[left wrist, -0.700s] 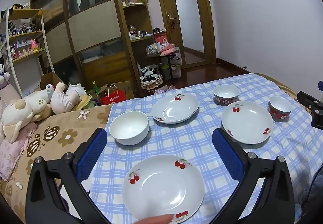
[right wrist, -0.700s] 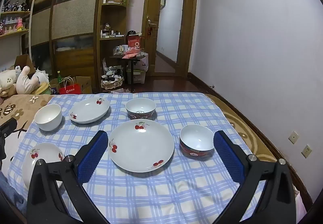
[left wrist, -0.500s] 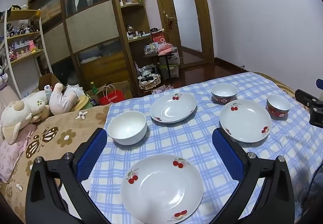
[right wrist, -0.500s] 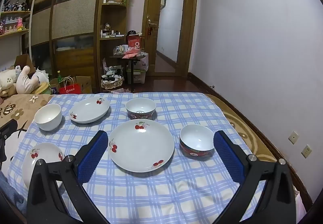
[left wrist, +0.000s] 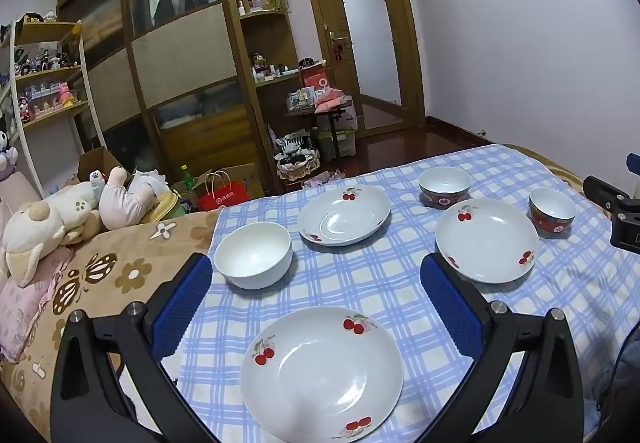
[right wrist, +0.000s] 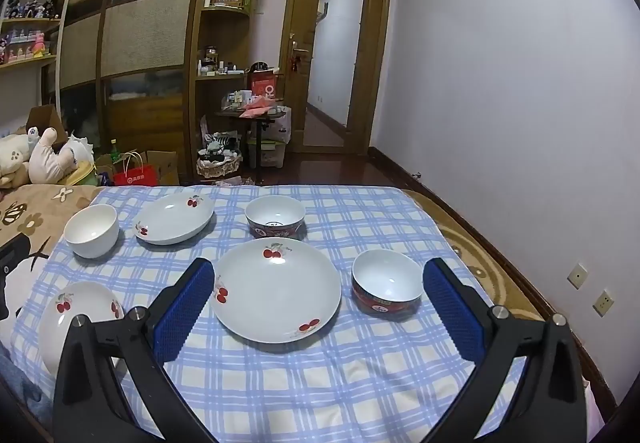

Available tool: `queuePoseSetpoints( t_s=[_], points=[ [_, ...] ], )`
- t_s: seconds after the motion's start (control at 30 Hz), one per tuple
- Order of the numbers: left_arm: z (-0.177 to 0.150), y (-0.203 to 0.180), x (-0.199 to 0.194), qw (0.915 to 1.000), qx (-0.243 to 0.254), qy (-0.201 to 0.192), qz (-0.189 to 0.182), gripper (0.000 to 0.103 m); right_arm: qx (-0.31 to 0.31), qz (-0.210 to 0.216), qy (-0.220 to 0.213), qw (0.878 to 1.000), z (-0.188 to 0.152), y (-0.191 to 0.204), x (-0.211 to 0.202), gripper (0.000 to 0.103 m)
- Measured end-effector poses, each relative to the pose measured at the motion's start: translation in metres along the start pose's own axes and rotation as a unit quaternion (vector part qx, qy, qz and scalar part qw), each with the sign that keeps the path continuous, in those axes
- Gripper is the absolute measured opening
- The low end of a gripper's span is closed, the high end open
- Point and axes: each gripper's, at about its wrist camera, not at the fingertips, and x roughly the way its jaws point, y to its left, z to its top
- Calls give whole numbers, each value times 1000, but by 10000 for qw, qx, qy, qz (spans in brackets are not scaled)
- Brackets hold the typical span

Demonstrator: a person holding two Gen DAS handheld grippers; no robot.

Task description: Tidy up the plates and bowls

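The left gripper (left wrist: 316, 289) hangs above the near edge of the blue checked cloth (left wrist: 360, 283), its blue-padded jaws spread wide with nothing between them. Just below and ahead of it lies a white cherry-print plate (left wrist: 322, 371). Beyond the left pad stands a plain white bowl (left wrist: 253, 254), near the cloth's edge, and past that a second cherry plate (left wrist: 344, 215), tilted slightly on the soft surface.

The right gripper (right wrist: 318, 287) is likewise wide open and holds nothing. Between its pads, on the cloth, sits a third cherry plate (right wrist: 276, 289); a red-sided bowl (right wrist: 386, 285) stands just beside that plate, close to the right pad. Further back, just behind the plate, is another patterned bowl (right wrist: 275, 217) with a dark red and blue outside. All six dishes lie apart from one another, none stacked.

Left of the cloth is a brown flowered blanket (left wrist: 100, 275) with plush toys (left wrist: 60, 211) piled at its far end. Beyond the bed stand a red paper bag (left wrist: 222, 195), a cardboard box (left wrist: 94, 163), a wooden wardrobe (left wrist: 180, 59) with open corner shelves, a cluttered small table (left wrist: 320, 107) and a wooden door (left wrist: 364, 39) with a frosted pane.
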Motion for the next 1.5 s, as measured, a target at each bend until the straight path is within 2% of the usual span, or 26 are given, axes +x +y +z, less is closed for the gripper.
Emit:
queuePoseSetpoints(
  t_s=[1.5],
  points=[
    [-5, 9, 0, 9999, -101, -12, 45, 102, -55, -31, 24, 10000, -2, 3, 2, 103]
  ],
)
